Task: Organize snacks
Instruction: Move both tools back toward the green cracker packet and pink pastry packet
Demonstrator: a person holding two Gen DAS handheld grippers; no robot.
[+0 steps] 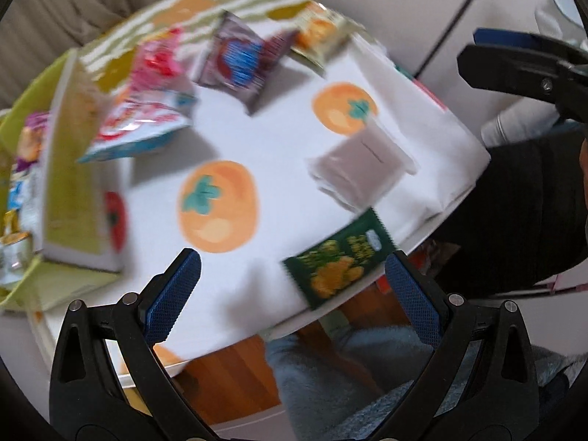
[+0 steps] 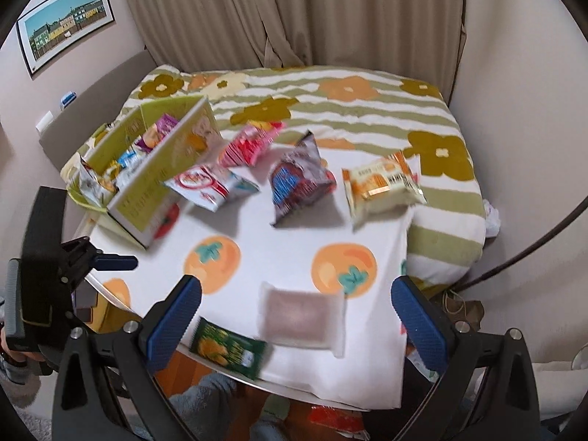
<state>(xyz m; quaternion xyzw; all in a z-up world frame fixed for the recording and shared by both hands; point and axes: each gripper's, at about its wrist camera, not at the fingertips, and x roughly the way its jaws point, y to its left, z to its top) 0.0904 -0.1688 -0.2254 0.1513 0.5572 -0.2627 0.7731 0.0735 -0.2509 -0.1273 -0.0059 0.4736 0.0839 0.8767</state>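
Observation:
Several snack packets lie on a white tablecloth (image 2: 279,257) printed with orange fruit. Nearest me are a dark green packet (image 1: 340,264) (image 2: 228,349) at the table's front edge and a pale mauve packet (image 1: 362,169) (image 2: 301,319). Further back are a purple-blue packet (image 2: 297,180), an orange-cream packet (image 2: 382,183), a pink packet (image 2: 250,143) and a white-red packet (image 2: 209,183). A green cardboard box (image 2: 161,169) (image 1: 73,169) on the left holds more packets. My left gripper (image 1: 294,294) is open beside the green packet. My right gripper (image 2: 297,321) is open above the mauve packet.
A bed with a green-striped flowered blanket (image 2: 367,110) adjoins the table's far side, with curtains (image 2: 275,11) behind. A person's legs in grey fabric (image 1: 330,386) sit below the table's front edge. The image is motion-blurred.

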